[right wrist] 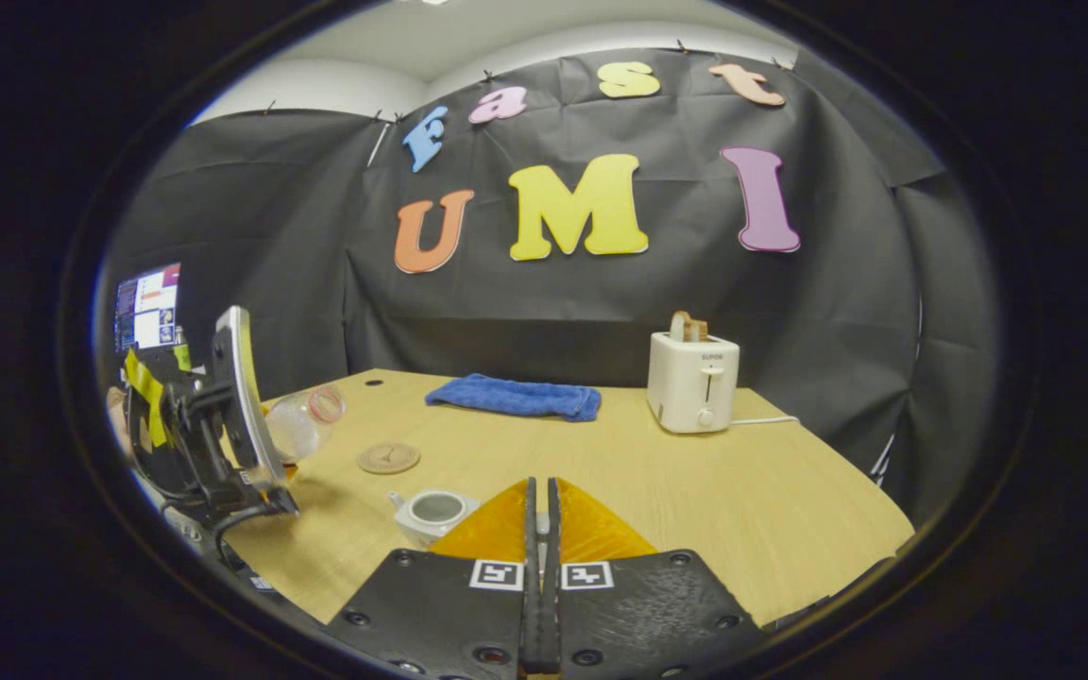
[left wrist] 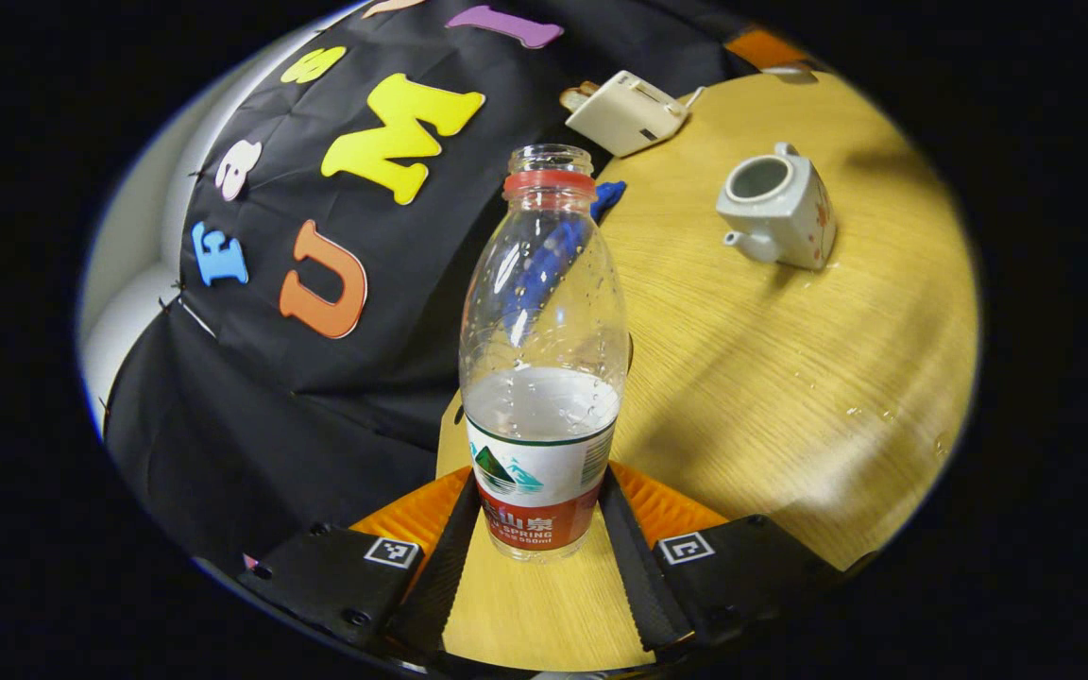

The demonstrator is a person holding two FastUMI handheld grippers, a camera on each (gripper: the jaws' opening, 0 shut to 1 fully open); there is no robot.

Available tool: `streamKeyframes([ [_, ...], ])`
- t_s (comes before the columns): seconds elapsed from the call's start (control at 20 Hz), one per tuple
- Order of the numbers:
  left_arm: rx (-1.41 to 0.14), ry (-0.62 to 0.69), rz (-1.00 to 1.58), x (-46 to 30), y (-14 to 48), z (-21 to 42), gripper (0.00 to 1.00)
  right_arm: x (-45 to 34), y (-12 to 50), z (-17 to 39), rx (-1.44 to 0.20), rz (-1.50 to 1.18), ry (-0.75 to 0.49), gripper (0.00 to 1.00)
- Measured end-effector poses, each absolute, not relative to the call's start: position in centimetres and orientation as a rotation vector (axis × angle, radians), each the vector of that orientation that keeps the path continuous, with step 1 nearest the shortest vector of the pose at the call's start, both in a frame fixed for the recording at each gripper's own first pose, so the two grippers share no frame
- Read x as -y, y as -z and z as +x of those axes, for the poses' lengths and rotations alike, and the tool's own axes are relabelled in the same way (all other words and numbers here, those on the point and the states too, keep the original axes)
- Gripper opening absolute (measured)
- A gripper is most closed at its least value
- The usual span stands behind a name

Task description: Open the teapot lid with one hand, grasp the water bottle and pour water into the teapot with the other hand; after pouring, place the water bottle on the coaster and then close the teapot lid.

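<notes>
One bottle [left wrist: 542,378] clamped in left fingers [left wrist: 634,557]; right fingers [right wrist: 540,529] together. One lidless teapot [right wrist: 431,513], one coaster [right wrist: 388,458], one toaster [right wrist: 692,382], one table [right wrist: 742,491].

Small brand word on the toaster [right wrist: 692,381], too blurred to read; printed label on the water bottle [left wrist: 542,359].

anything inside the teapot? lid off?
Lid is off the teapot. The left gripper view looks into the open top: pale inner wall, shaded below. Whether water is in it cannot be told, and the bottom is hidden by the rim. The right gripper view adds nothing.
</notes>
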State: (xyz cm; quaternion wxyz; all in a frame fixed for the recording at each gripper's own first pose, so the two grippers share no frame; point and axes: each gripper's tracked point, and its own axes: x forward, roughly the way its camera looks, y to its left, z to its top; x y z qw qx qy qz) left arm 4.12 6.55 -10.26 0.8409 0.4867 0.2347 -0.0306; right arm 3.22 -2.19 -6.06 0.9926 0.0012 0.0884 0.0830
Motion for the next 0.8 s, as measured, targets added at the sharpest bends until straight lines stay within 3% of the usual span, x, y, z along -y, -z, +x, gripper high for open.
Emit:
streamKeyframes([
  [0.8,-0.359,0.045,1.499,-4.2,7.7,6.4,0.76,5.0,6.8,2.5,-0.179,0.028,-0.144,0.0],
])
